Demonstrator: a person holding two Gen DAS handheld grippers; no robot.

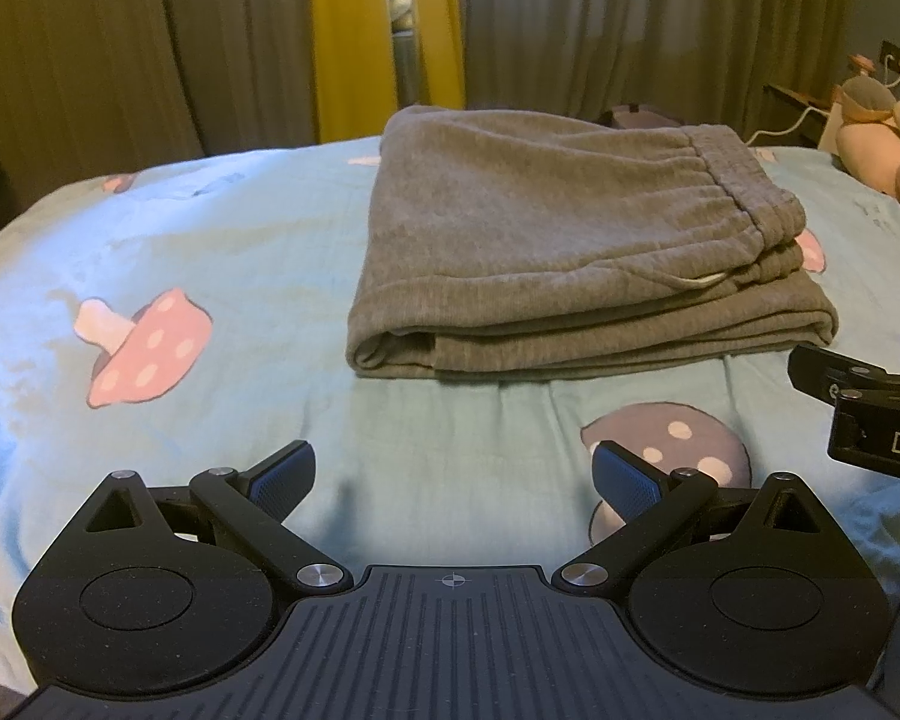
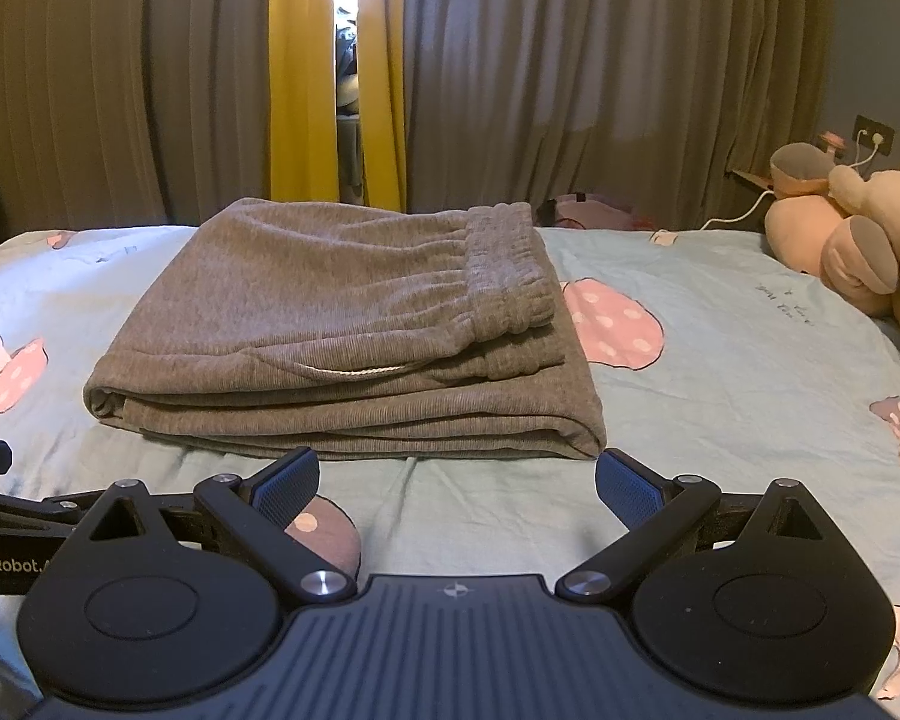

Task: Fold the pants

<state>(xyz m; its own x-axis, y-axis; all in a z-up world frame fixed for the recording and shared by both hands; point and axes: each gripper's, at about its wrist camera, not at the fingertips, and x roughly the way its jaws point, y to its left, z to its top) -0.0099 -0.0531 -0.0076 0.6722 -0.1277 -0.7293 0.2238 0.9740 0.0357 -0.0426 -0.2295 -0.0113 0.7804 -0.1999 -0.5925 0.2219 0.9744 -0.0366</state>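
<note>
A: Jaws first. Your left gripper (image 1: 453, 480) is spread wide with nothing between the blue pads (image 1: 285, 477). It sits at the bottom of the left view over bare bed sheet (image 1: 228, 240), well short of the cloth.

B: And the right one?

A: Same. Right gripper (image 2: 457, 483) is wide open and empty at the bottom of the right view, just short of the near edge of the pants. No contact that I can see.

B: Where are the pants?

A: Grey pants (image 2: 330, 312) are mid-frame in both views, stacked in a flat rectangular bundle with several layers showing at the near edge. The waistband (image 2: 504, 264) is on top toward the right, and a white drawstring (image 2: 354, 371) peeks out under it.

B: So which step are you in?

A: My read is the folds are done and you're at release or checking. The next move calls for very little: at most, tuck the drawstring in and square the layers. Keep the jaws off the stack otherwise.

B: Anything in the way?

A: Not really. A plush toy (image 2: 858, 240) and a white cable (image 2: 744, 213) sit far right, well apart from the pants. Curtains (image 2: 570, 90) fill the top of the frame. The grippers are close together, each showing at the edge of the other's view, so mind they don't knock.
</note>
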